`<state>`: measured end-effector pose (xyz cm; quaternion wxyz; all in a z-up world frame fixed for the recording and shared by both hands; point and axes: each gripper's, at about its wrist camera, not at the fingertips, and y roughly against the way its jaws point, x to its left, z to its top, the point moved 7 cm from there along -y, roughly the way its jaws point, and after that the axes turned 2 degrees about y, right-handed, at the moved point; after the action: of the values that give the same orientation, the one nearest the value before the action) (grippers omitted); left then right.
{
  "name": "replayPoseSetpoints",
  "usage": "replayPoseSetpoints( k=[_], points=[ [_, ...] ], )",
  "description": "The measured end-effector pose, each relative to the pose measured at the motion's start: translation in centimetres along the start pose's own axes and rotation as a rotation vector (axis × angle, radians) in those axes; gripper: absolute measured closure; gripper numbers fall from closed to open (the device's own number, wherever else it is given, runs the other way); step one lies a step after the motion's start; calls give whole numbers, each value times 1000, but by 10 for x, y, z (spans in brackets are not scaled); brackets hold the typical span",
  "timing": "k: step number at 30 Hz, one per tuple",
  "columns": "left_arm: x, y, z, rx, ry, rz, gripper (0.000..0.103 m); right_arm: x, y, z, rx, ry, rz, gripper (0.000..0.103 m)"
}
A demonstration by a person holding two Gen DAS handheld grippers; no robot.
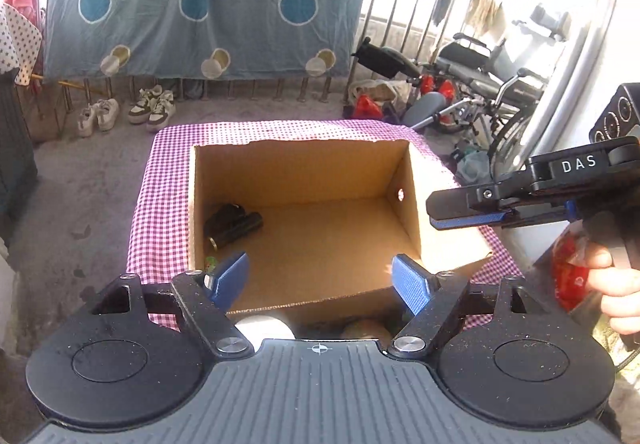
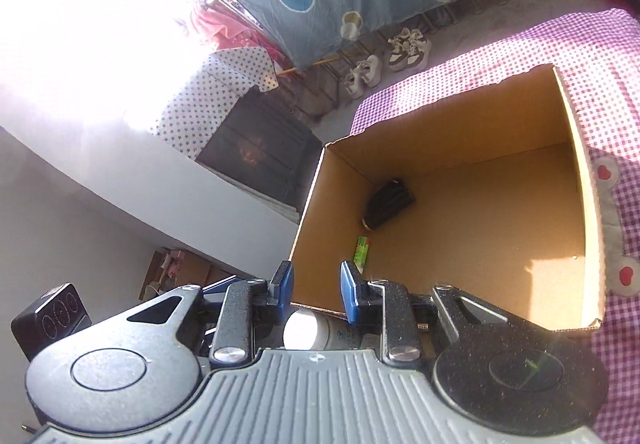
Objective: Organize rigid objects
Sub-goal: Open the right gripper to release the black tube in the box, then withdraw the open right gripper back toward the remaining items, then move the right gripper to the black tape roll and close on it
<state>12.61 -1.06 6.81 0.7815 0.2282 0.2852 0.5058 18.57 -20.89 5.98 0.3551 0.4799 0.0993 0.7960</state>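
An open cardboard box stands on a purple checked tablecloth. In its left corner lie dark cylindrical items and a small green pack. My left gripper hangs over the box's near edge, open wide, with nothing between its blue pads. My right gripper is beside the box's right wall; its jaws stand a little apart with nothing between them. A white bottle lies below, in front of the box.
A person's hand holds the right gripper's handle. Shoes sit on the floor by a railing draped with a blue sheet. A wheelchair and red bags crowd the right. A dark cabinet stands left.
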Motion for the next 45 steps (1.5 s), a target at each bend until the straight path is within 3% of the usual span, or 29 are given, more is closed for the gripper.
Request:
replayPoseSetpoints(
  k=[2, 5, 10, 15, 22, 26, 27, 28, 34, 45],
  points=[
    [-5, 4, -6, -13, -10, -5, 16, 2, 28, -17, -83, 13, -1, 48],
    [-10, 6, -19, -27, -29, -20, 4, -1, 57, -48, -187, 38, -44, 46],
    [-28, -6, -58, 26, -75, -55, 1, -29, 63, -109, -262, -46, -122, 44],
    [-35, -22, -95, 91, -92, -88, 1, -60, 45, -156, -220, -152, -161, 44],
    [-41, -47, -138, 150, -168, -34, 1, -60, 21, -179, -185, -90, -231, 50],
    [-44, -58, -160, 184, -198, -3, 11, -61, 1, -179, -147, -55, -246, 56],
    [-45, -60, -165, 191, -206, 2, 17, -61, -5, -179, -138, -43, -252, 57],
    [-46, -62, -167, 195, -212, 4, 25, -61, -9, -179, -129, -33, -259, 59],
    [-47, -70, -174, 221, -224, 18, 35, -63, -39, -177, -66, 29, -292, 68],
    [-48, -80, -177, 231, -220, 10, 33, -54, -75, -180, 18, 220, -399, 77]
  ],
)
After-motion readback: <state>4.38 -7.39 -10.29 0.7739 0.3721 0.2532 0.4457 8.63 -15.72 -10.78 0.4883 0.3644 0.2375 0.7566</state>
